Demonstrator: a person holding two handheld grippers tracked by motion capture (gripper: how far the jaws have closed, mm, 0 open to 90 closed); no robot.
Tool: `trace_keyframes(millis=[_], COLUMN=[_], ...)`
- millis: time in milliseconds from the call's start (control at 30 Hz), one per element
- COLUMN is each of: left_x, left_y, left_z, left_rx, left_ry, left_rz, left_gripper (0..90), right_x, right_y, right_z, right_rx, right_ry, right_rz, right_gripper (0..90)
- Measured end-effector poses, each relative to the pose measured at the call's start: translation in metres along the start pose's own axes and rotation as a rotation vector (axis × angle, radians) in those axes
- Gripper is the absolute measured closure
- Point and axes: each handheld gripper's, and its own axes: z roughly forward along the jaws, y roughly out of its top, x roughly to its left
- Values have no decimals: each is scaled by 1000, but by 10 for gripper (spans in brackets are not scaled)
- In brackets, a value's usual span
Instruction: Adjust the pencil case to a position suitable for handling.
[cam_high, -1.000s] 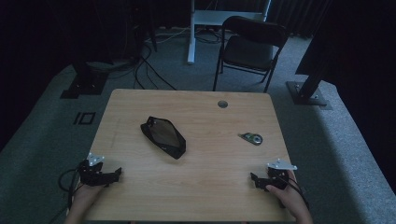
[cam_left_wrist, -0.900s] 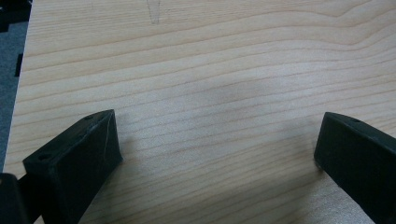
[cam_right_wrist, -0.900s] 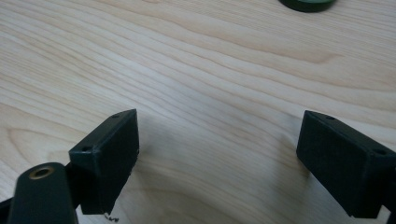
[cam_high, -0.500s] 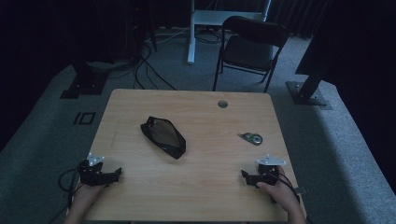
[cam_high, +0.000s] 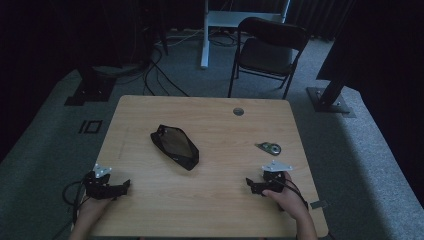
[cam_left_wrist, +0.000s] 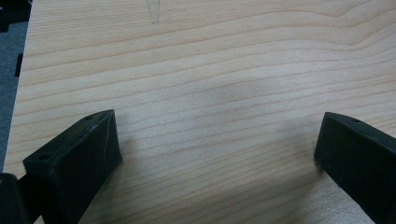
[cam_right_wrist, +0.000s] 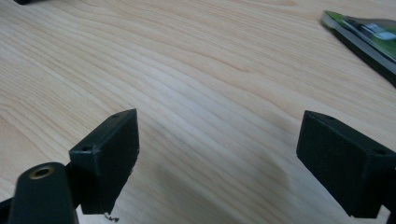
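Observation:
A black pouch (cam_high: 175, 146) lies on the wooden table (cam_high: 210, 200), left of its middle. A small green and grey tape dispenser (cam_high: 269, 147) lies toward the right edge; its end shows at the top right of the right gripper view (cam_right_wrist: 369, 35). My left gripper (cam_high: 120, 187) rests low over the front left corner, jaws wide apart with bare wood between them (cam_left_wrist: 215, 140). My right gripper (cam_high: 252, 185) is held at the front right, just in front of the dispenser, open and empty (cam_right_wrist: 217, 149).
A round grommet hole (cam_high: 238, 111) sits near the table's far edge. Behind the table stand a folding chair (cam_high: 270, 50), a white desk leg (cam_high: 204, 35), stand bases and loose cables on grey carpet. A small tag (cam_high: 317, 204) hangs at the table's right edge.
My right gripper has moved left and slightly inward along the front of the table. The left gripper has stayed where it was.

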Motion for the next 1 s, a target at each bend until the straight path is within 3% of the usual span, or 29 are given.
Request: trace_keyframes(millis=[133, 600, 1000], left_x=[0, 0, 0], left_y=[0, 0, 0], left_z=[0, 0, 0], left_rx=[0, -1, -1], left_ry=[0, 0, 0], left_rz=[0, 0, -2], left_gripper=[4, 5, 4], right_x=[6, 24, 43], right_y=[4, 23, 39], right_z=[6, 16, 24], right_rx=[7, -36, -49], right_ry=[10, 59, 104], right_rz=[-29, -42, -85], right_gripper=[132, 137, 148])
